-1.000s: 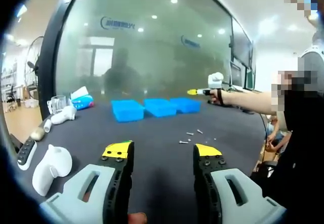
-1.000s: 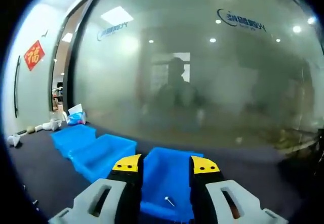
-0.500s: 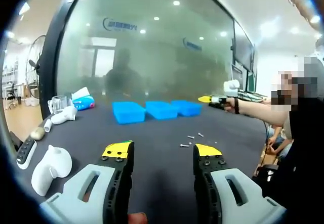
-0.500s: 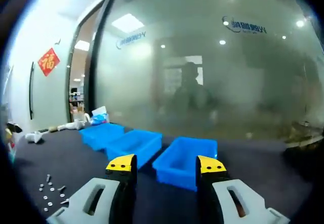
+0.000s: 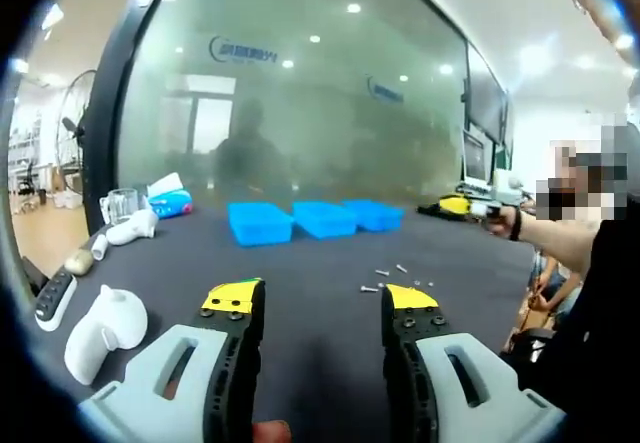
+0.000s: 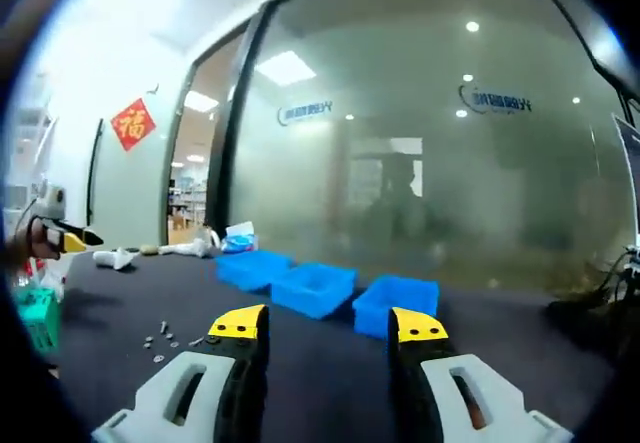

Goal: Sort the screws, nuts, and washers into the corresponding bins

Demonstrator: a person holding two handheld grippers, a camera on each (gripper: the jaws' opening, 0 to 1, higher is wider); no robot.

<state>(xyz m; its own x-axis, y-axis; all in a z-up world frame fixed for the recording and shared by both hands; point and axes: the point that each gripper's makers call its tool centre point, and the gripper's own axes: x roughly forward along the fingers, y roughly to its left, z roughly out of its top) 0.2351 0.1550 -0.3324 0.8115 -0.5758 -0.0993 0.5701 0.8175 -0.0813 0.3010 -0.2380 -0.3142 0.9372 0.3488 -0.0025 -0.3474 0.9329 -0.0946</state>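
Three blue bins (image 5: 316, 219) are seen in a row on the dark table (image 5: 320, 308), with small silvery screws, nuts and washers (image 5: 385, 279) scattered loose nearer. Left gripper (image 5: 320, 303) and right gripper (image 6: 325, 325) are both held apart-jawed, nothing grasped.

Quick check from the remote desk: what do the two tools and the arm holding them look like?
Both tools look alike: the left tool and right tool have pale grey slotted bodies, black screw-studded inner jaw faces and yellow tips. In the left gripper view the right tool shows its yellow tip beside a white part, and the arm behind it wears a dark wrist strap.
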